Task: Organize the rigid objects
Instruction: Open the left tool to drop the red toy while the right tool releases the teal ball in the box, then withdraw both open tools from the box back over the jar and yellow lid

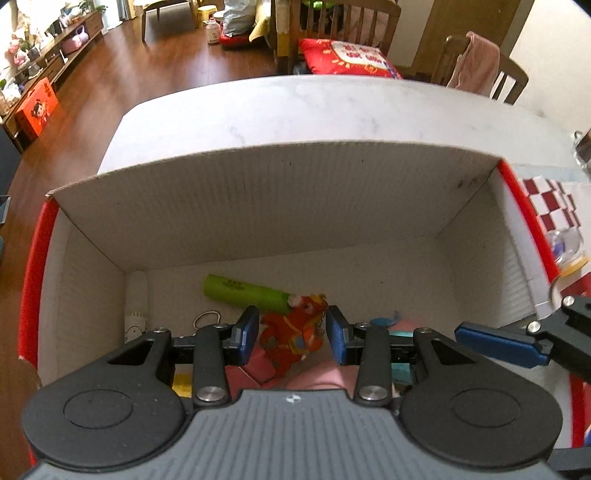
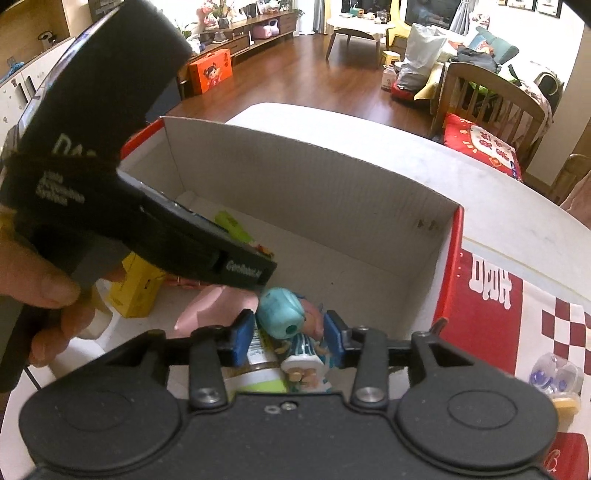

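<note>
A red-edged cardboard box [image 1: 280, 206] stands on the table and holds several things. My left gripper [image 1: 292, 334] hangs over the box with its jaws apart around a red dragon toy [image 1: 293, 332], which seems to lie below them. A green tube [image 1: 243, 291] lies behind the toy. My right gripper [image 2: 290, 338] is over the box's right part, its blue pads on either side of a figurine with a teal head [image 2: 291, 332]; whether they grip it is unclear. The left gripper's body [image 2: 110, 177] fills the left of the right wrist view.
A yellow box [image 2: 136, 288] and a pink object [image 2: 210, 306] lie in the cardboard box. A red-and-white checked cloth [image 2: 535, 314] with a clear plastic item [image 2: 554, 380] lies right of the box. Wooden chairs [image 1: 354, 29] stand behind the white table [image 1: 332, 110].
</note>
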Action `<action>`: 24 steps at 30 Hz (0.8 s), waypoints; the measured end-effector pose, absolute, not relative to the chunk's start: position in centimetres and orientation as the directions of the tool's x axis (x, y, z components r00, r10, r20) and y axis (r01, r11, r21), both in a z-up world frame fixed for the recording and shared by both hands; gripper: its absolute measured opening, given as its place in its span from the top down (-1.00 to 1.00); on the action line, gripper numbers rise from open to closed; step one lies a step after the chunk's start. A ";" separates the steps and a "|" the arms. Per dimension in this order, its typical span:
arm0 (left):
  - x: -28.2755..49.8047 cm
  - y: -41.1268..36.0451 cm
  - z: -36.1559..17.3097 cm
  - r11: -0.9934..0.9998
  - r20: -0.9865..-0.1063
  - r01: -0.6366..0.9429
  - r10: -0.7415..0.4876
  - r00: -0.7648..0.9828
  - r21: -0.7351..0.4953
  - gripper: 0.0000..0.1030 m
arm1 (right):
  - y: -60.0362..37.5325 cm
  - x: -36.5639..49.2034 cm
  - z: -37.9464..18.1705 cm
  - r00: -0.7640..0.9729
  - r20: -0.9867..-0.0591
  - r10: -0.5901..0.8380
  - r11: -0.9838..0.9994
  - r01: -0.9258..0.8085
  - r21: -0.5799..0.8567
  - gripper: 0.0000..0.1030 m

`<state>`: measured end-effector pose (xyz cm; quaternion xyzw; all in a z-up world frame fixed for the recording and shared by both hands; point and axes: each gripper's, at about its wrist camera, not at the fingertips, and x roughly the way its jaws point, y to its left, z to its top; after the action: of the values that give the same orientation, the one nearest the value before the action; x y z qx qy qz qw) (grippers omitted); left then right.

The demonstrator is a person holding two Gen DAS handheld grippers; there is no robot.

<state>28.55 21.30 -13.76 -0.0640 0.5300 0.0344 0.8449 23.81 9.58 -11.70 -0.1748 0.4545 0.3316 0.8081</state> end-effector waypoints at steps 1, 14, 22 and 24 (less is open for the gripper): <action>28.5 21.4 -13.5 0.988 -0.897 -0.131 -0.012 0.441 -0.077 0.17 | 9.6 23.9 -11.6 0.369 -0.848 0.380 0.718 -0.696 0.019 0.05; 24.7 20.8 -9.4 0.989 -0.840 -0.115 -0.011 0.543 -0.087 -0.14 | 7.2 22.8 -8.4 0.387 -0.799 0.459 0.705 -0.706 0.063 -0.27; 22.1 19.6 -6.7 0.990 -0.802 -0.099 -0.018 0.597 -0.096 -0.15 | 4.5 20.9 -5.9 0.410 -0.760 0.504 0.698 -0.712 0.079 -0.47; 21.7 19.0 -6.2 0.991 -0.793 -0.096 -0.017 0.610 -0.095 -0.23 | 3.5 20.5 -5.3 0.419 -0.749 0.514 0.697 -0.713 0.080 -0.53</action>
<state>21.66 19.00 -6.25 -0.0642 0.4413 0.0221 0.8948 20.45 3.55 -5.28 -0.1262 0.3938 0.3682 0.8327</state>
